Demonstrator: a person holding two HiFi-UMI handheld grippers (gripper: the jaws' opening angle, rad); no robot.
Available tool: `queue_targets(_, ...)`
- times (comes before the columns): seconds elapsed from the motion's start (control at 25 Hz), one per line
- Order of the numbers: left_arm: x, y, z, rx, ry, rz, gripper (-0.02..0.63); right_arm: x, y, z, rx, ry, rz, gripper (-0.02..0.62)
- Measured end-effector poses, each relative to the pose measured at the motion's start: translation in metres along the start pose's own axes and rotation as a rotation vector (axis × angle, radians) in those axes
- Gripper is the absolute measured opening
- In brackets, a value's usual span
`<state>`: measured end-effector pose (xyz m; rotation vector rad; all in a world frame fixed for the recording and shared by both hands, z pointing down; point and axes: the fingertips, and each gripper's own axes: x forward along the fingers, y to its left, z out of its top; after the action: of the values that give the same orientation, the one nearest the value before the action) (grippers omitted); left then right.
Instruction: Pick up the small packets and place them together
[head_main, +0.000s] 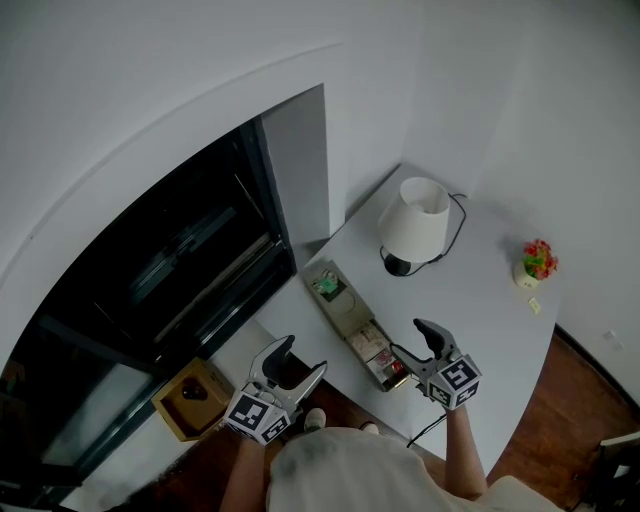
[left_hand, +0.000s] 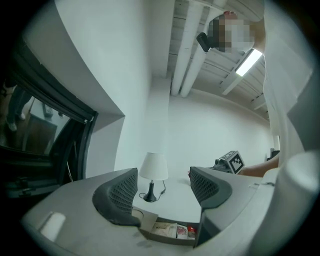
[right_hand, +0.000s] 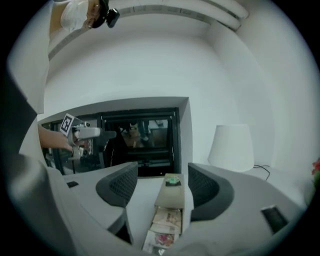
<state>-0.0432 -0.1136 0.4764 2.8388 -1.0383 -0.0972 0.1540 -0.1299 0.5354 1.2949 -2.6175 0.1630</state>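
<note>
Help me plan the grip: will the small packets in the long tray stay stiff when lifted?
Probably not: the packets look thin and flat, so likely light and floppy. They lie packed close in the narrow tray, so one may drag a neighbour.

No word, brand or number can be read anywhere. The small packets (right_hand: 167, 220) in the long tray (right_hand: 171, 199) carry print, perhaps lettering, but it is too small and blurred to make out. The cube (head_main: 258, 415) on the left gripper (head_main: 303, 357) and the cube (head_main: 457, 381) on the right gripper (head_main: 408, 337) show only black-and-white square patterns, no letters.
</note>
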Motion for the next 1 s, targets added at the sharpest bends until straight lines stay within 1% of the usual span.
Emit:
queue_targets(0.08, -0.002, 0.000, -0.005, -0.008, 0.012, 0.002, 0.328, 0.003, -0.010, -0.028, -0.016, 0.109, 0.020, 0.305)
queue_targets(0.2, -0.004, -0.001, -0.010, -0.033, 0.022, 0.016, 0.328, 0.011, -0.016, -0.070, -0.001, 0.254, 0.056, 0.305)
queue_targets(0.32, -0.005, -0.003, -0.015, -0.029, 0.033, 0.013, 0.327, 0.021, -0.013, -0.108, 0.023, 0.364, 0.075, 0.305)
queue_targets(0.48, -0.009, -0.005, -0.020, -0.027, 0.049, 0.013, 0.321, 0.031, 0.000, -0.159, 0.067, 0.498, 0.116, 0.304)
queue_targets(0.64, -0.012, -0.004, -0.024, -0.035, 0.057, 0.025, 0.321, 0.036, 0.007, -0.201, 0.039, 0.650, 0.141, 0.304)
queue_targets(0.72, -0.013, -0.004, -0.025, -0.039, 0.061, 0.028, 0.321, 0.039, 0.008, -0.211, 0.032, 0.703, 0.137, 0.304)
queue_targets(0.92, -0.017, -0.004, -0.025, -0.042, 0.060, 0.031, 0.314, 0.045, 0.006, -0.244, 0.099, 0.797, 0.092, 0.302)
queue_targets(1.0, -0.018, -0.003, -0.026, -0.044, 0.060, 0.034, 0.314, 0.046, 0.005, -0.255, 0.112, 0.830, 0.078, 0.268)
